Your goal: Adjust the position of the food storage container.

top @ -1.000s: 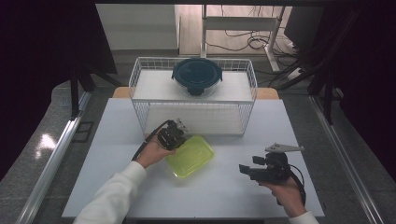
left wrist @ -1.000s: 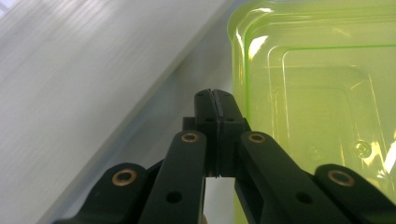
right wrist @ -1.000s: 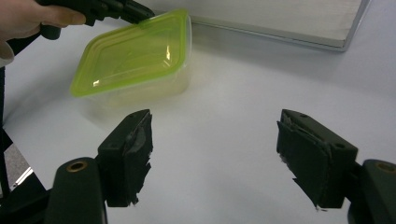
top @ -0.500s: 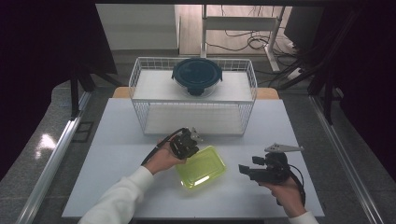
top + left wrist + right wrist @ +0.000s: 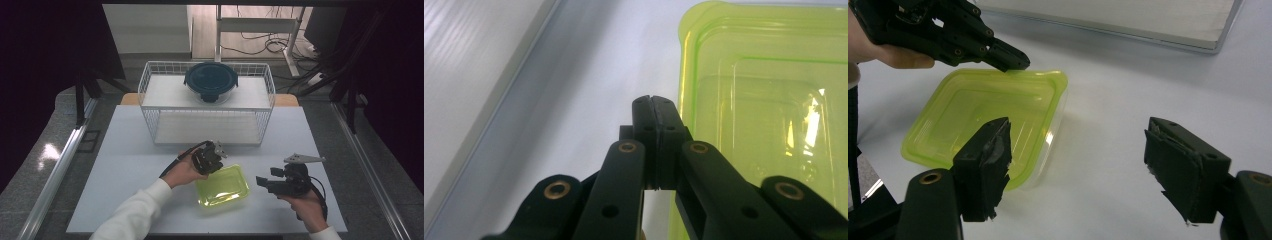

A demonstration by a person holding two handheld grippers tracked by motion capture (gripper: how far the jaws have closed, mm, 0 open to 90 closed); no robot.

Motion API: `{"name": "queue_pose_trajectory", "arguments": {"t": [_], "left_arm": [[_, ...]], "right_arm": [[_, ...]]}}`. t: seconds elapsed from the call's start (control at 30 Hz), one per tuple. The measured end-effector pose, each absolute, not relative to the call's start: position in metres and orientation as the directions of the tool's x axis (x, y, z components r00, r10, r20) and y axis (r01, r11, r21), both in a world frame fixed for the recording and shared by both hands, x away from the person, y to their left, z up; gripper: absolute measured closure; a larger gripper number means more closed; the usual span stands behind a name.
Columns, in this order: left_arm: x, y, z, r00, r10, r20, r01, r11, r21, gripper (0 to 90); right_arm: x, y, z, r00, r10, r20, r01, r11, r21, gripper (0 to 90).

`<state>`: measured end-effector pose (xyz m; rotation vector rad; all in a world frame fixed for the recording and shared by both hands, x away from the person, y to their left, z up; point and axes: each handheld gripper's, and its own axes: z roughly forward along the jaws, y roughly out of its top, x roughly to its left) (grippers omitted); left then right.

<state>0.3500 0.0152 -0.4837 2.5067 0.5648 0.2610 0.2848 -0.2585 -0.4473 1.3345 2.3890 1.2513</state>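
Lime-green plastic container [image 5: 223,185] lies flat on the white tabletop [image 5: 125,165], near the front edge and between the two hands. At its upper left corner sits the left gripper [image 5: 216,161], held from the left by a hand in a white sleeve; in the left gripper view its jaws are pressed together, tips just beside the container's rim, and whether they touch that rim cannot be told. Held low to the right of the container and a little apart from it, the right gripper [image 5: 262,182] points its jaws toward the container, and in the right gripper view those jaws stand wide apart with nothing between them. Farther back on the tabletop stands a white wire basket [image 5: 150,100], and a dark round lidded bowl [image 5: 211,81] rests on its upper shelf, well apart from the container.
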Motion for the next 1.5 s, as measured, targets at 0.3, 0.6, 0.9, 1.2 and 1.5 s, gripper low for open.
{"name": "queue_pose_trajectory", "arguments": {"t": [0.3,0.6,0.9,1.2,1.5], "left_arm": [[0.351,0.013,-0.483,0.887,0.457,0.069,0.342,-0.75,0.566,90.0],[0.351,0.058,-0.463,0.766,0.639,-0.069,0.515,-0.548,0.659,90.0],[0.32,0.108,-0.452,0.678,0.711,-0.188,0.607,-0.396,0.689,89.5],[0.285,0.14,-0.458,0.617,0.73,-0.294,0.664,-0.282,0.693,85.3],[0.265,0.152,-0.457,0.533,0.764,-0.363,0.709,-0.17,0.684,36.4]], "right_arm": [[0.286,-0.261,-0.448,-0.595,0.759,0.264,0.65,0.261,0.714,26.5],[0.286,-0.263,-0.448,-0.589,0.761,0.27,0.654,0.253,0.713,26.5],[0.287,-0.262,-0.449,-0.588,0.76,0.277,0.661,0.254,0.706,26.3],[0.286,-0.261,-0.451,-0.589,0.76,0.276,0.663,0.259,0.702,26.3],[0.286,-0.259,-0.452,-0.603,0.745,0.285,0.662,0.269,0.699,26.0]]}}
